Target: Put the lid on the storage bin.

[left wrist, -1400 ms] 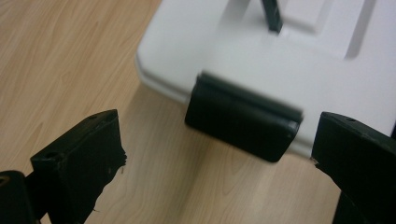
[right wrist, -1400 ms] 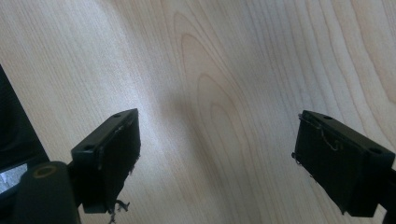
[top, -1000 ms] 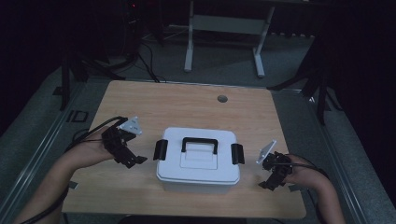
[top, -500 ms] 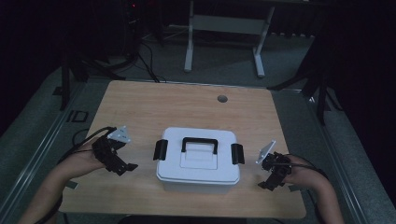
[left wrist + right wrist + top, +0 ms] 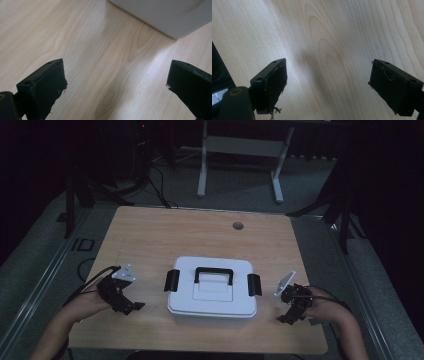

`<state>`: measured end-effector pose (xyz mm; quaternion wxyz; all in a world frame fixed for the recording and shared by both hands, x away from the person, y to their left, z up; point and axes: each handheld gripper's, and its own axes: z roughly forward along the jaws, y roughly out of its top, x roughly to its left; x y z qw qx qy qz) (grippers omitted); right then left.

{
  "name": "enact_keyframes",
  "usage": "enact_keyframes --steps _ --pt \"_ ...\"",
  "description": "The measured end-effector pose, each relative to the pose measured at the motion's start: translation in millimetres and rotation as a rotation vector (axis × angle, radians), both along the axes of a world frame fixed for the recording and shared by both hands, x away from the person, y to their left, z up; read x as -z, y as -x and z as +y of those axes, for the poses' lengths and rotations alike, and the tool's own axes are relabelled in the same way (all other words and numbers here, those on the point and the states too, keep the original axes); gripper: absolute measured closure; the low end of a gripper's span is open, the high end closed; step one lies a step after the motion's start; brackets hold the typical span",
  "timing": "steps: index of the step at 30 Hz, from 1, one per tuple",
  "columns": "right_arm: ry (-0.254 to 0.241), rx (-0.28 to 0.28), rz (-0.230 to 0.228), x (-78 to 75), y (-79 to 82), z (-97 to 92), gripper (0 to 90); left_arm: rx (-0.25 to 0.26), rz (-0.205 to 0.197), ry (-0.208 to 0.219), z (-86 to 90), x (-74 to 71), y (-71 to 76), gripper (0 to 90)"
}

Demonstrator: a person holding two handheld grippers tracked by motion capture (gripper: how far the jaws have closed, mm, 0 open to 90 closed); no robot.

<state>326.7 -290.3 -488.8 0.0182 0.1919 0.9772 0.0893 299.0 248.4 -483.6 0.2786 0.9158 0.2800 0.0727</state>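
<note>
A white lidded box (image 5: 212, 292) with a black handle (image 5: 214, 274) and black side latches sits at the middle front of the wooden table (image 5: 200, 235). My left gripper (image 5: 131, 307) hovers over the table left of the box, jaws wide open and empty. The left gripper view has its own gripper (image 5: 115, 82) over bare wood, with a corner of the white box (image 5: 165, 15) at the top. My right gripper (image 5: 289, 316) is right of the box, open too. The right gripper view puts that gripper (image 5: 327, 85) above bare wood grain.
A round cable hole (image 5: 238, 225) lies in the table's far side. Beyond the table stands a metal frame (image 5: 240, 150) on the dark floor. Cables (image 5: 87, 285) trail from the left gripper off the table's left edge.
My left gripper has drawn back to the left and nearer the front edge, away from the box. The right gripper has barely moved.
</note>
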Motion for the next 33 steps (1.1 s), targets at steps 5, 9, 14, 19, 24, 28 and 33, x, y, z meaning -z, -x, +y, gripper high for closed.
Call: enact_keyframes --steps 5,9,14,19,24,28,33 --pt "-0.004 0.009 -0.010 0.1 -0.9 -1.5 13.8 -0.009 0.001 0.031 2.0 9.5 3.6 1.6" --pt "-0.001 0.011 -0.015 0.5 -1.3 -2.3 13.7 -0.011 0.003 0.030 2.8 18.3 6.8 1.6" --pt "-0.004 0.023 -0.010 1.9 -1.0 -3.8 13.2 -0.010 0.006 0.023 2.6 27.5 9.6 1.6" --pt "-0.006 0.038 -0.012 4.2 -1.9 -5.1 13.1 -0.009 -0.004 0.023 2.5 35.4 13.7 1.6" --pt "-0.006 0.045 -0.019 4.6 -1.8 -5.5 13.1 -0.001 -0.014 0.003 2.1 41.1 16.5 1.6" --pt "-0.008 0.048 -0.020 6.2 -1.8 -5.8 13.1 -0.007 -0.018 -0.007 2.3 44.0 18.1 1.6" --pt "-0.010 0.049 -0.020 7.5 -2.4 -5.8 13.1 -0.017 -0.021 0.002 4.1 44.2 18.2 1.6"
